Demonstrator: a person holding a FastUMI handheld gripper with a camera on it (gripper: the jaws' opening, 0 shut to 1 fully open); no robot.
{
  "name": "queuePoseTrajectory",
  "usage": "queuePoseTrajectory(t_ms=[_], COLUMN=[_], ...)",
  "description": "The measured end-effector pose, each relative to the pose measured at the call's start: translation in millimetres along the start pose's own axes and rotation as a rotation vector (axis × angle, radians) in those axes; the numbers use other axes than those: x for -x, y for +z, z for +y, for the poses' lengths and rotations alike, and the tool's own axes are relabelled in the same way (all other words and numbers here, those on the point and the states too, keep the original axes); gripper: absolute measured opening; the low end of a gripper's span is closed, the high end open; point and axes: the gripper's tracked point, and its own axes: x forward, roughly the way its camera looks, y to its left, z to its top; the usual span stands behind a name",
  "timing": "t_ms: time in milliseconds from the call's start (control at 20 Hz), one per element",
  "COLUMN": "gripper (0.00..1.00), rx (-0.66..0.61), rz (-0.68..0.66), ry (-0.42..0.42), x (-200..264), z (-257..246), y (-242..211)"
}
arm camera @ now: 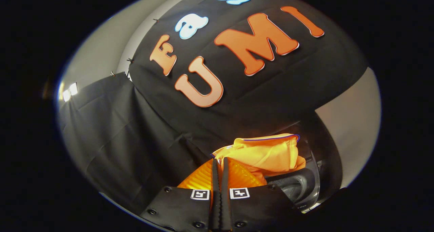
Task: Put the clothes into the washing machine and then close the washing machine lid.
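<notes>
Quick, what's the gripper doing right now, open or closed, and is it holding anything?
Gripper: closed, fingers pinched together on a fold of the orange garment, which bunches up just ahead of them beside the washing machine.

An orange garment [268, 154] with a thin dark trim rests bunched on the rim of a washing machine [301, 188], its dark drum opening visible just below the cloth; the gripper [220, 166] holds the fabric's near end pinched between its closed fingers.
</notes>
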Motion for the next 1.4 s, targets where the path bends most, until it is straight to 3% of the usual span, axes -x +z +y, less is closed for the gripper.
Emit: queuePoseTrajectory(t_ms=[300,550,800,1000,1400], gripper=[0.08,0.08,0.08,0.08,0.08], rx=[0.006,0.075,0.086,0.043,0.039], rz=[0.085,0.049,0.042,0.142,0.3], ry=[-0.105,-0.205,-0.291,-0.359,-0.478], x=[-70,-108,-129,-135,-153], z=[-45,-90,-139,-170,-225], y=[-72,-114,-159,-210,-261])
